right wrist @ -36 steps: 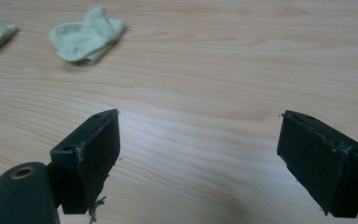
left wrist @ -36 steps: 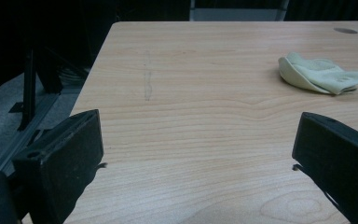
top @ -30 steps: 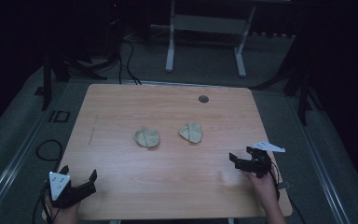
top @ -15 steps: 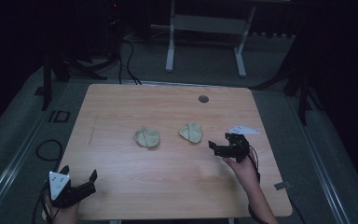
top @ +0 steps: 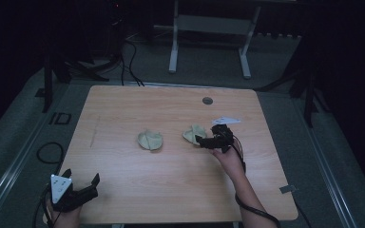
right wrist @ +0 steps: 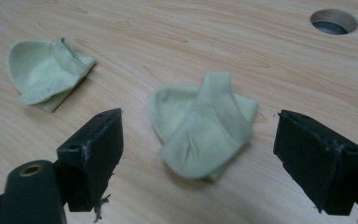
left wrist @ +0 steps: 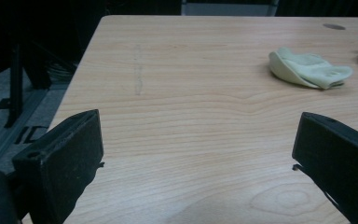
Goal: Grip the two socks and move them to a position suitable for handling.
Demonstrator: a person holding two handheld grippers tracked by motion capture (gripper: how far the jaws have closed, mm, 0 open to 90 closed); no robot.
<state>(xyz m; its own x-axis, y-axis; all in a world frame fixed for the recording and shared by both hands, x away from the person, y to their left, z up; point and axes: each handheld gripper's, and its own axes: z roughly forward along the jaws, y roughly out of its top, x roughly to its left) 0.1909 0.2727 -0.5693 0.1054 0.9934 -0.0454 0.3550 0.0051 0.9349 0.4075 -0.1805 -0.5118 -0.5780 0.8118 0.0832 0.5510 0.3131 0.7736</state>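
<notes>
— Socks first: where do they lie from the right gripper (right wrist: 198, 140)?

— Its jaws stand wide apart, empty, and the nearer pale green sock (right wrist: 203, 135) sits on the table (top: 123, 114) just ahead of them, framed in the gap between the tips — not touched by either, as far as the right gripper view shows. That sock is folded over itself, a ribbed band lying across its top.

— And the other one?

— The second sock (right wrist: 44, 74) lies farther off, beyond the left-hand jaw in that view, also crumpled flat on the wood. The two are apart from each other. A round hole (right wrist: 333, 21) in the tabletop sits well past the right-hand jaw.

— What about the left gripper (left wrist: 196, 154)?

— Open too, nothing between its jaws — bare wood only. It hangs at the near corner of the table, well away from both socks; the second sock lies far ahead of its right-hand jaw.
</notes>
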